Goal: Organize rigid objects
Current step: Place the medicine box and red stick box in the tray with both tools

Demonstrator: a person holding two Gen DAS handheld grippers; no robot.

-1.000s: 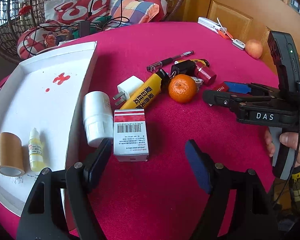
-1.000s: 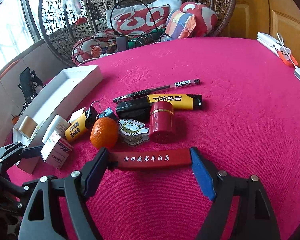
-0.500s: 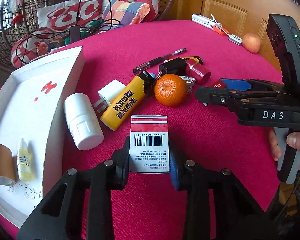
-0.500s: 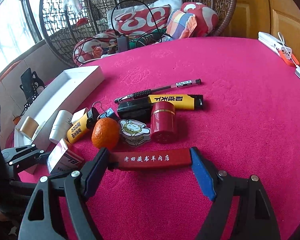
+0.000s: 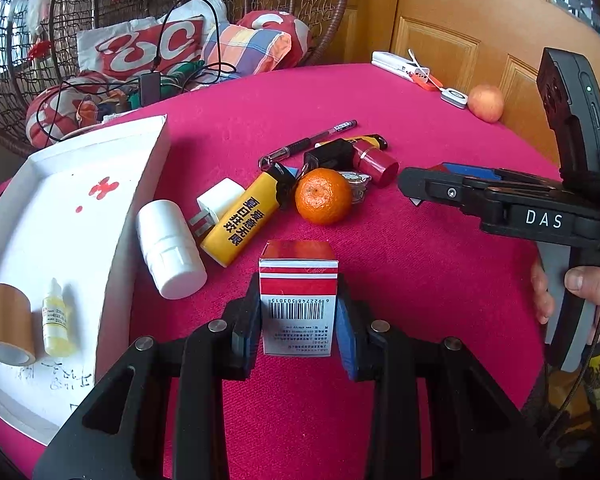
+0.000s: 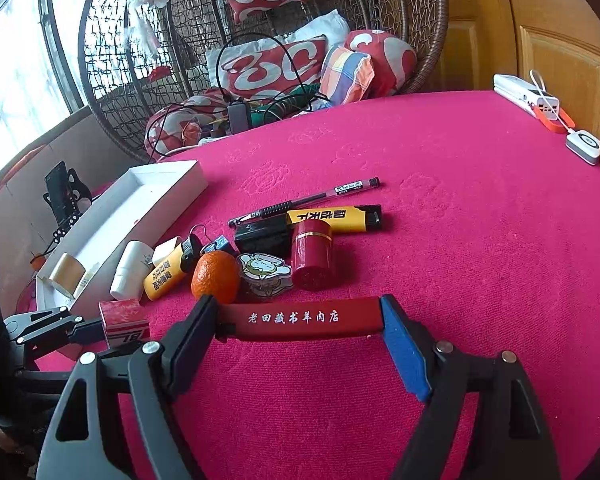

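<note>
My left gripper (image 5: 298, 320) is shut on a red-and-white medicine box (image 5: 298, 304) and holds it up off the red tablecloth; the box also shows in the right wrist view (image 6: 124, 322). My right gripper (image 6: 300, 332) is shut on a long red lighter (image 6: 300, 318), gripped end to end, low over the cloth. A white tray (image 5: 140, 208) on the left holds a tape roll (image 5: 6, 324) and a dropper bottle (image 5: 56, 324). Beside the tray lie a white bottle (image 5: 168, 248), a white plug (image 5: 220, 202), a yellow lighter (image 5: 244, 224) and an orange (image 5: 323, 196).
Further back lie a pen (image 6: 304, 202), a black block (image 6: 262, 236), a second yellow lighter (image 6: 332, 218), a red cylinder (image 6: 312, 254) and a cartoon badge (image 6: 264, 272). An apple (image 5: 486, 102) and white devices (image 5: 400, 66) sit at the far right edge. A wicker chair with cushions (image 6: 284, 64) stands behind.
My left gripper closed on the medicine box and lifted it upright off the cloth. My right gripper stayed still, holding the red lighter.
</note>
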